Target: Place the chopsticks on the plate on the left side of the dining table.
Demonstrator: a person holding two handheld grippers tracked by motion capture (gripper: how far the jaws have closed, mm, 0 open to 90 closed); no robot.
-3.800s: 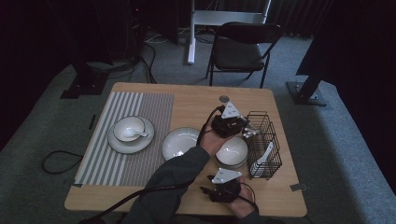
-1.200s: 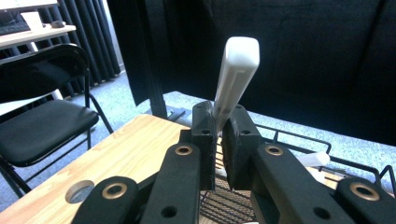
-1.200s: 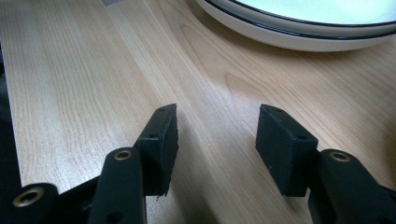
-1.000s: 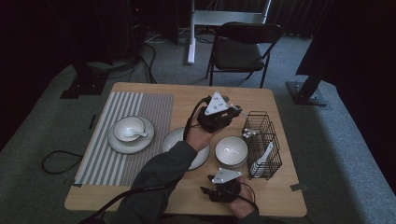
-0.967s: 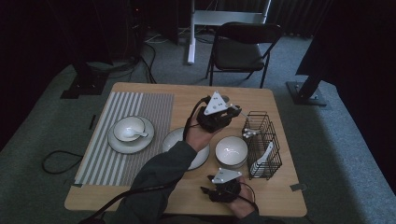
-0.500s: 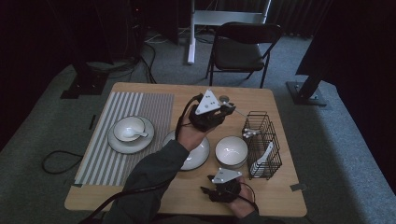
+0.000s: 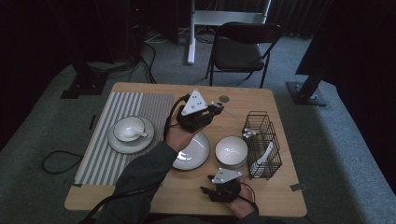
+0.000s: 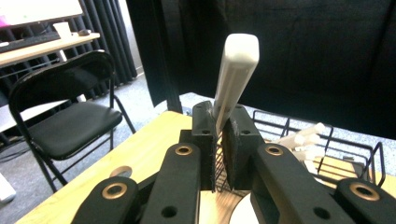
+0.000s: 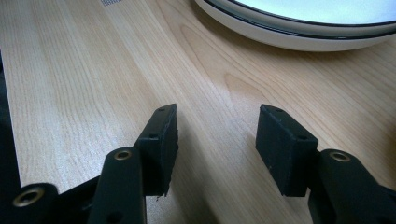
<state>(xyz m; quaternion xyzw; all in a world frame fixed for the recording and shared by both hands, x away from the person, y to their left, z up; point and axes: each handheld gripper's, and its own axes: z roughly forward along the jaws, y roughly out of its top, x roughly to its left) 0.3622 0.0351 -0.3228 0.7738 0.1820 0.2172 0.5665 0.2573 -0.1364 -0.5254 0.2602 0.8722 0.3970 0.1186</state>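
1. White plastic-looking utensil handle [image 8: 236,77] sits clamped between the jaws of my left gripper [image 8: 219,133], rising up and slightly tilted from the pinch in the left gripper view; I cannot tell what kind of utensil it is, since its working end is hidden below the jaws.
2. From the high view I see my left gripper [image 7: 212,112] held above the light wooden bench [image 7: 140,191], near its far middle, just beyond the shallow white plate with a dark rim [image 7: 198,151]; the thin pale handle [image 7: 224,110] pokes out toward the far right.
3. My right gripper [image 9: 215,140] rests low over the bench near its front edge, its jaws spread apart with bare wood grain between them and nothing held.
4. In the high view that right gripper [image 7: 208,191] lies in front of the white bowl [image 7: 231,150], pointing left, with the plate's rim close ahead of it in the right gripper view.
5. Just right of the bowl stands a black wire basket [image 7: 261,122] with white utensils [image 7: 262,158] leaning inside; their tips also show behind the clamped handle in the left gripper view.
6. On the left, a grey striped placemat [image 7: 116,105] carries a white saucer [image 7: 116,142] with a white cup [image 7: 128,128] and spoon on it, well apart from both grippers.
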